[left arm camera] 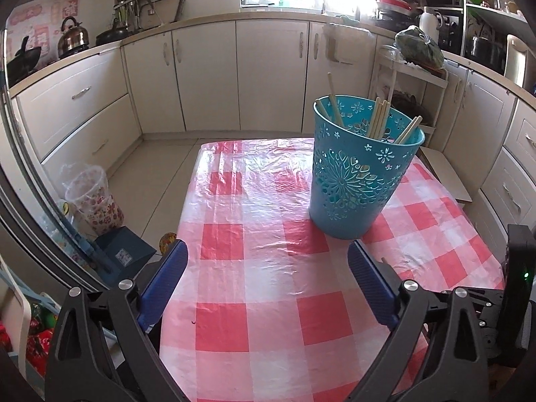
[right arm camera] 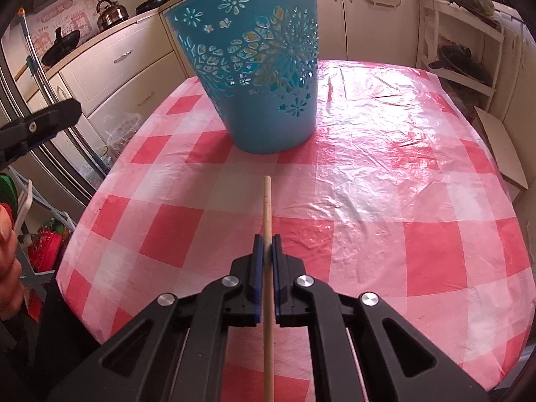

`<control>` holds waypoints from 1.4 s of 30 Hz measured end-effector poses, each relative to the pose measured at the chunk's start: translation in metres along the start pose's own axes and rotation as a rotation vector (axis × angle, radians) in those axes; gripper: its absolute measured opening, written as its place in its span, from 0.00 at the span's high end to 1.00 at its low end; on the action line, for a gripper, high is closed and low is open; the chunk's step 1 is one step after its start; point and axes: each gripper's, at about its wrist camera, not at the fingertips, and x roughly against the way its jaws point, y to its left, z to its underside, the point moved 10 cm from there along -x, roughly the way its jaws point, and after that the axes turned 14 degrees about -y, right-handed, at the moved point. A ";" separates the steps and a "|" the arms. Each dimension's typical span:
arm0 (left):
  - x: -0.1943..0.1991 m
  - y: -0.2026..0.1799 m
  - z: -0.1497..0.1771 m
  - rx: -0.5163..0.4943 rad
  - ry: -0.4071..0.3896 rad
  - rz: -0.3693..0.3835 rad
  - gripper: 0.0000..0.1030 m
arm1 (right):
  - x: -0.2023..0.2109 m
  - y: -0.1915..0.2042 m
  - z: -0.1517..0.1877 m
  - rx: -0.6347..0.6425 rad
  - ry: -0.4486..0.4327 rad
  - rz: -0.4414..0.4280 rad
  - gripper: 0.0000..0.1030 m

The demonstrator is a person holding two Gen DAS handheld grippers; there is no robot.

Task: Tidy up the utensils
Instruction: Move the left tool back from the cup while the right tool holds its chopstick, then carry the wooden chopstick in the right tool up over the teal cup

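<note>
One blue basket (left arm camera: 361, 171) upper right of centre on checked table (left arm camera: 254, 301), about seven chopsticks (left arm camera: 378, 120) inside | left gripper (left arm camera: 268, 268) low, fingers spread, empty | right gripper (right arm camera: 267, 244) level, clamping one chopstick (right arm camera: 267, 207) lengthwise, centre frame.

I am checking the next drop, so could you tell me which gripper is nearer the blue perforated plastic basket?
Left, apparently. The left gripper hangs open just before the blue perforated plastic basket; the right gripper, shut on a wooden chopstick, sits further back.
</note>
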 end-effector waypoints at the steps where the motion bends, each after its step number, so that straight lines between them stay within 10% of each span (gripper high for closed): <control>1: -0.001 0.000 0.001 -0.001 0.003 0.000 0.10 | 0.001 0.000 -0.001 -0.027 -0.001 -0.020 0.95; 15: -0.009 -0.005 0.013 -0.011 0.036 -0.009 0.09 | 0.052 0.022 -0.053 -0.289 -0.190 -0.323 0.94; 25: -0.015 -0.001 0.021 0.031 0.054 -0.005 0.09 | 0.097 0.032 -0.180 -0.366 -0.548 -0.427 0.94; 35: -0.022 0.015 0.028 0.091 0.073 -0.008 0.09 | 0.057 0.024 -0.277 -0.290 -0.766 -0.241 0.94; 42: -0.029 0.020 0.029 0.127 0.081 0.000 0.09 | 0.015 0.013 -0.278 -0.207 -0.762 -0.073 0.94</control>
